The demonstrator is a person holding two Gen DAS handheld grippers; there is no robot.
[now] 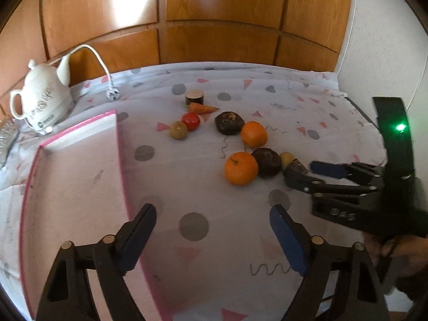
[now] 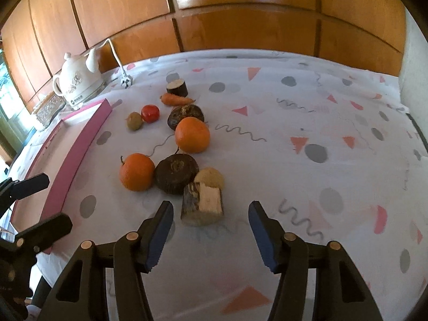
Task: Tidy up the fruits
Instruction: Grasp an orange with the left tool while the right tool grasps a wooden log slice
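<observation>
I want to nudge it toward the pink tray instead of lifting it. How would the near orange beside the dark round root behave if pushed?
The near orange looks round and sits free on the tablecloth, so it would probably roll, not slide. It touches the dark root, so a sideways push may shift that too. Its firm-looking rind suggests it is not fragile.

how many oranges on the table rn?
2. One orange sits nearest the pink tray, touching a dark round item; the other orange lies farther back. None appears hidden.

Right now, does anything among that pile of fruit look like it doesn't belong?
Yes: two cut wood chunks sit among the produce, one wood block right before the right gripper, another wood round beyond the carrot.
</observation>
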